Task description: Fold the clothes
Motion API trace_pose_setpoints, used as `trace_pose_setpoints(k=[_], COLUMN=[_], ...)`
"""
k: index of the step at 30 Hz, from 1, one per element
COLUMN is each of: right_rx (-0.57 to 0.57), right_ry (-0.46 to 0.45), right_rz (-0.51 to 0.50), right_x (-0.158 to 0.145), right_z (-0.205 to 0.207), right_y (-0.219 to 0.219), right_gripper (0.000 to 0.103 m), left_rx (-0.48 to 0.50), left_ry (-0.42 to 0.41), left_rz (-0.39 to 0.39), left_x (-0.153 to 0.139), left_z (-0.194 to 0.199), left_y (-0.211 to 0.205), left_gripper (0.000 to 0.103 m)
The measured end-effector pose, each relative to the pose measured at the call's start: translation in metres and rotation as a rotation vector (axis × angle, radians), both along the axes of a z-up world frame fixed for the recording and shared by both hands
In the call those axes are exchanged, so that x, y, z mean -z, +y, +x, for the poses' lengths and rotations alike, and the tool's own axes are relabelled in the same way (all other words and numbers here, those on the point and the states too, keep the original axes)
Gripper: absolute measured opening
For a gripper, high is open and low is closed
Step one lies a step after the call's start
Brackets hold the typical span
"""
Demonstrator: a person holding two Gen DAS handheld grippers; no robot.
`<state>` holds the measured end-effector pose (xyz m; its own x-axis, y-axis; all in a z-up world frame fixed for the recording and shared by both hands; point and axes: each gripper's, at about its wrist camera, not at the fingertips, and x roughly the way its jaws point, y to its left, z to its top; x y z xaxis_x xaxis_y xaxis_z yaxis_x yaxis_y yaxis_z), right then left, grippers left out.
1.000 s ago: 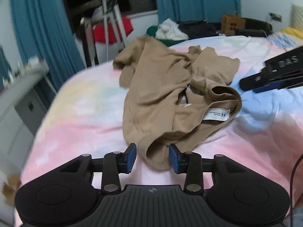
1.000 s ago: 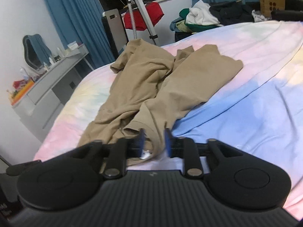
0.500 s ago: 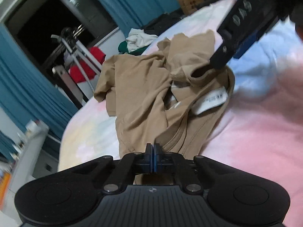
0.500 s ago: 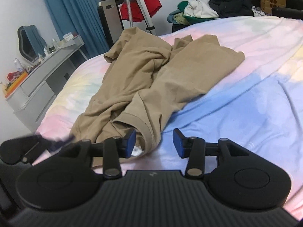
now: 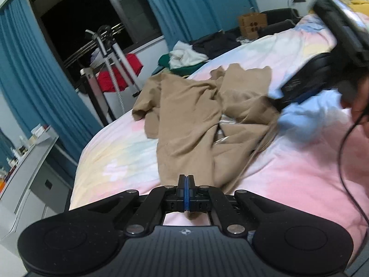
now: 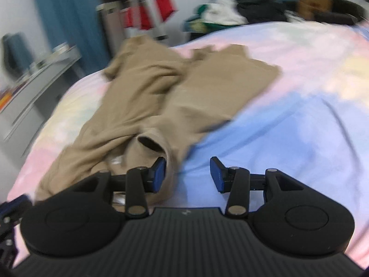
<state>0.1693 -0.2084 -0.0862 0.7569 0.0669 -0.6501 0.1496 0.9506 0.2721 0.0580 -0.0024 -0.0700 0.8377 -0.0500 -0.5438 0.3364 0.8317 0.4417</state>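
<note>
Fingers of the left gripper point(image 5: 186, 182) have snapped together on the tan shirt's point(image 5: 186, 124) edge; the right gripper point(image 6: 187, 173) stays spread, empty. Spreading can start.

A crumpled tan cotton T-shirt point(image 5: 191, 124) lay bunched lengthwise on the pastel tie-dye bed sheet point(image 5: 120, 159), its ribbed collar point(image 6: 159, 145) gaping open at the near end.

The whole right wrist view is smeared with motion blur, so the dresser point(image 6: 39, 73) clutter is unreadable. In the left wrist view the right gripper point(image 5: 306, 85) is blurred and cut off by the edge, fingers hidden behind the tan shirt point(image 5: 189, 124).
</note>
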Motion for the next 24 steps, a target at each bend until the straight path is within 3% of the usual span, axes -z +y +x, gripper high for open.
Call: trace_pose_setpoints(k=[5,8,10,15,20,22,24], right_rx=[0.138,0.159,0.151,0.068,0.001,-0.025,-0.052], right_ry=[0.069,0.049,0.02,-0.021,-0.04,-0.046,-0.052], right_rz=[0.163,0.21,0.224,0.201,0.194,0.198,0.201], right_x=[0.012,0.01,0.005,-0.006,-0.009,-0.01,-0.012], right_z=[-0.019,-0.022,-0.022,-0.021,-0.018,-0.018,-0.017], right_y=[-0.033,-0.04,-0.038,-0.026,-0.022,-0.021,-0.018], right_gripper=[0.047,0.047,0.047,0.047,0.047,0.047,0.047], left_rx=[0.003,0.044,0.085,0.212,0.195,0.126,0.066], left_ry=[0.005,-0.02,-0.043,-0.009,0.064,0.087,0.13], left_rz=[0.014,0.022,0.045,0.076,0.118,0.084,0.006], left_x=[0.003,0.007,0.012,0.026,0.05,0.052,0.046], left_z=[-0.001,-0.002,-0.002,0.016,0.041,0.052,0.061], left_y=[-0.001,-0.007,-0.014,-0.03,-0.027,-0.02,-0.012], left_gripper=[0.002,0.02,0.038,0.044,0.038,0.008,0.004])
